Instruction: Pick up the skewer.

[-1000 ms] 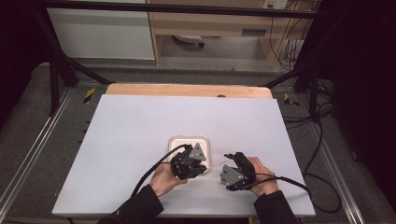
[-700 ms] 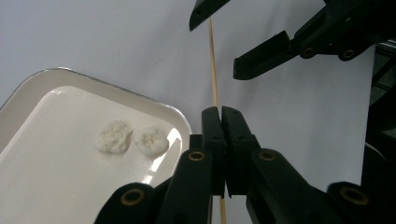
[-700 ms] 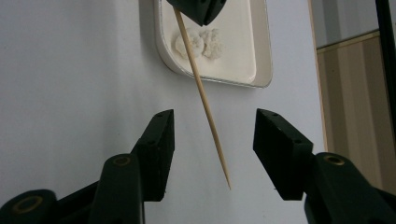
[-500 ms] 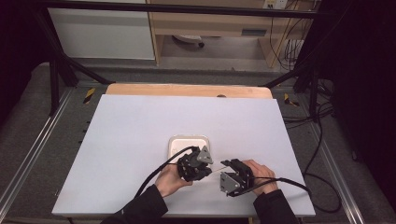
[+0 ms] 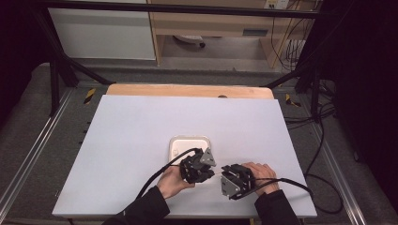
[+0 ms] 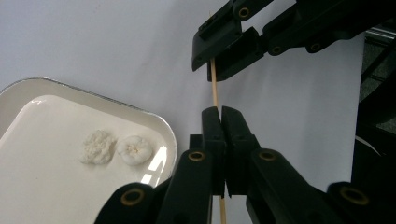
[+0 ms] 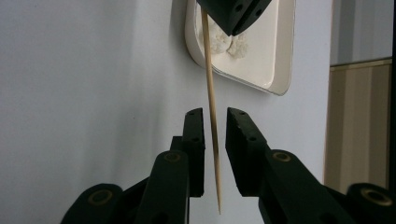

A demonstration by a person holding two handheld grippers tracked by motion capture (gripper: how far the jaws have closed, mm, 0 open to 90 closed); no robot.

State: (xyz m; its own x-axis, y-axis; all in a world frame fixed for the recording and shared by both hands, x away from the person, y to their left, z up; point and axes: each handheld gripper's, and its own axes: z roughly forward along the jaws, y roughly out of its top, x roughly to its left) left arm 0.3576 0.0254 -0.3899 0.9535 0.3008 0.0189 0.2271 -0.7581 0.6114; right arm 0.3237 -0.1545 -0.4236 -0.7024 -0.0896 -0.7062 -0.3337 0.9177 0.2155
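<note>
You are pinching the thin pale wooden skewer [image 6: 215,91] in your left claw [image 6: 221,114], holding it above the white desk [image 5: 141,126] just beside the white rectangular tray [image 6: 56,182]. Your right claw [image 7: 215,116] is standing parted around the skewer's free end without squeezing it.

White desk [image 5: 141,140] seen from above; a pale rounded tray [image 5: 180,143] lies just below centre. Left tongs [image 5: 205,169] sit at the tray's 5 o'clock corner, overlapping its near edge, held by the left hand [image 5: 172,183]; right tongs [image 5: 224,176] lie at 3 o'clock of the left, held by the right hand [image 5: 260,176]; a thin pale stick [image 5: 215,174] spans the gap between them; jaw positions not discernible.
</note>
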